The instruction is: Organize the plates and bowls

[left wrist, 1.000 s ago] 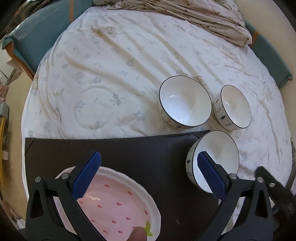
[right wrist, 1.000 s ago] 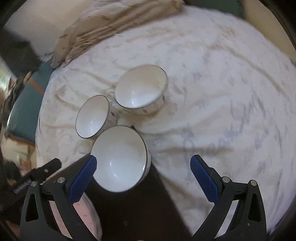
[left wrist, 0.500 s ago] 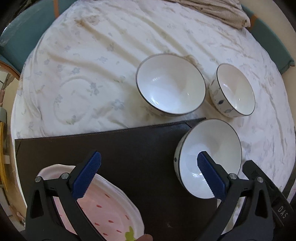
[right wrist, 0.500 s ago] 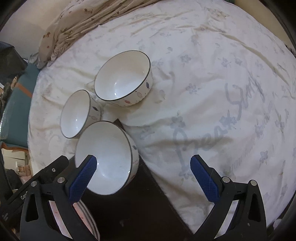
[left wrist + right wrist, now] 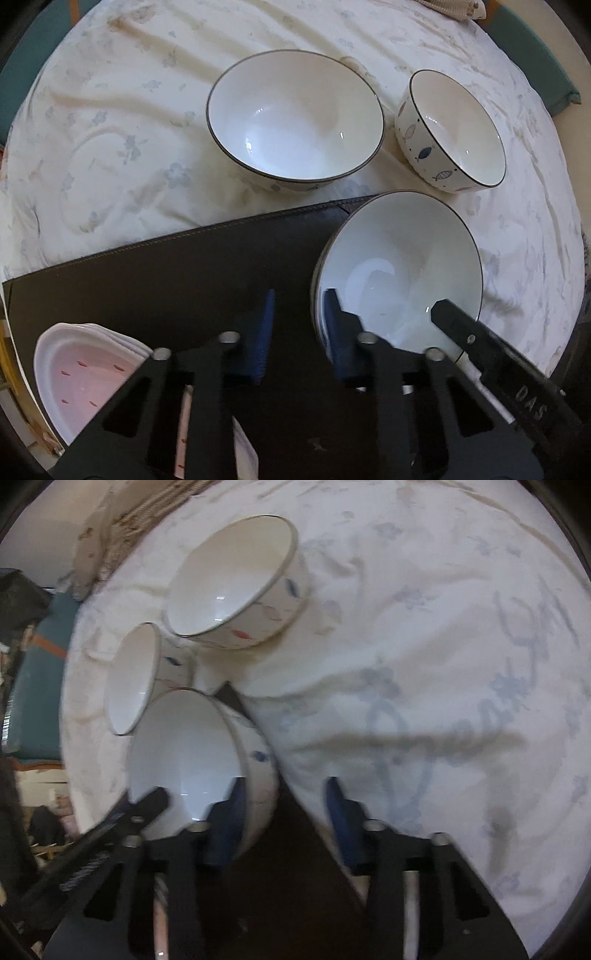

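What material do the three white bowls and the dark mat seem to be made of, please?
The nearest bowl, the wide bowl and the small fish-patterned bowl look like glazed ceramic or porcelain: glossy white insides with sharp highlights and thin dark rims. Melamine cannot be excluded. The dark mat looks like leather or imitation leather: matte dark brown, with a stitched line along its edge.

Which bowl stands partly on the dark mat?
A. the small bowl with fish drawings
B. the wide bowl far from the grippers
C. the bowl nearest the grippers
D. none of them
C: the nearest bowl overlaps the corner of the dark mat; the other two rest on the white cloth.
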`<state>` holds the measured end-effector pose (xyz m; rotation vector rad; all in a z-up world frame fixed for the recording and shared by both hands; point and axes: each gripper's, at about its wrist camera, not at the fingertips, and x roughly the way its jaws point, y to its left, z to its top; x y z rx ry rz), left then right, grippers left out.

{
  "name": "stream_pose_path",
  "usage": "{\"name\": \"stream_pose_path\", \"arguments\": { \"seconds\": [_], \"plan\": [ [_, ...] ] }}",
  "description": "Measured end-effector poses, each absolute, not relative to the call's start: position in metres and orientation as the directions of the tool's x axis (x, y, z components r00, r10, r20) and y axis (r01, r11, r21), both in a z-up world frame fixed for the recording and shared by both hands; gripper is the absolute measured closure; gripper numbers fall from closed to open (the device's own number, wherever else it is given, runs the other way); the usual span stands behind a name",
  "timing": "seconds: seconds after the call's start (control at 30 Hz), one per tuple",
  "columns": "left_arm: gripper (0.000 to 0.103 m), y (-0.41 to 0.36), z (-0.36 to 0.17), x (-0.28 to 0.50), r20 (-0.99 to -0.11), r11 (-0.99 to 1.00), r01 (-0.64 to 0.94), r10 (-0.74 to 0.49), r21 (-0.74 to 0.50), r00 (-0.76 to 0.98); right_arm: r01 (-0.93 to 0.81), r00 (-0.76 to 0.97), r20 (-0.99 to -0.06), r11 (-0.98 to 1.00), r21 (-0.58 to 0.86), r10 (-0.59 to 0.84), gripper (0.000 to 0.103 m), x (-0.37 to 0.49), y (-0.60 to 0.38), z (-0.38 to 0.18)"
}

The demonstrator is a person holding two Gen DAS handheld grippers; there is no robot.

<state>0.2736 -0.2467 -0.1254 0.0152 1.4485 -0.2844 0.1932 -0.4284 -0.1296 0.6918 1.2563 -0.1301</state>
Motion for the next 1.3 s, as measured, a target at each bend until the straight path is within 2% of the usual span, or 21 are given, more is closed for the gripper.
{"name": "stream_pose_path", "arguments": {
  "seconds": [0.07, 0.17, 0.27, 0.63, 1.3],
  "plan": [
    [0.091, -0.249, -0.126, 0.274, -0.979, 0.965, 0.205, -0.184, -0.163, 0.087, 0.426, 0.344, -0.889, 0.794, 0.434, 0.302, 0.084, 0.194, -0.423, -0.128],
    [0.095, -0.257, -0.13, 0.272, -0.989, 0.963, 0.236, -0.143, -0.129, 0.042, 0.415, 0.345, -0.882, 0.791, 0.449, 0.32, 0.084, 0.194, -0.42, -0.126],
    [0.095, -0.258, -0.127, 0.269, -0.989, 0.963, 0.239, -0.143, -0.127, 0.049, 0.417, 0.352, -0.864, 0.767, 0.488, 0.359, 0.085, 0.194, -0.423, -0.131],
    [0.095, -0.245, -0.102, 0.257, -0.982, 0.964, 0.24, -0.146, -0.115, 0.116, 0.376, 0.357, -0.861, 0.788, 0.487, 0.362, 0.086, 0.192, -0.414, -0.12],
    [0.094, -0.129, -0.034, 0.197, -0.956, 0.976, 0.162, -0.179, -0.144, 0.231, 0.14, 0.368, -0.832, 0.86, 0.49, 0.414, 0.086, 0.167, -0.327, -0.052]
  ]
}}
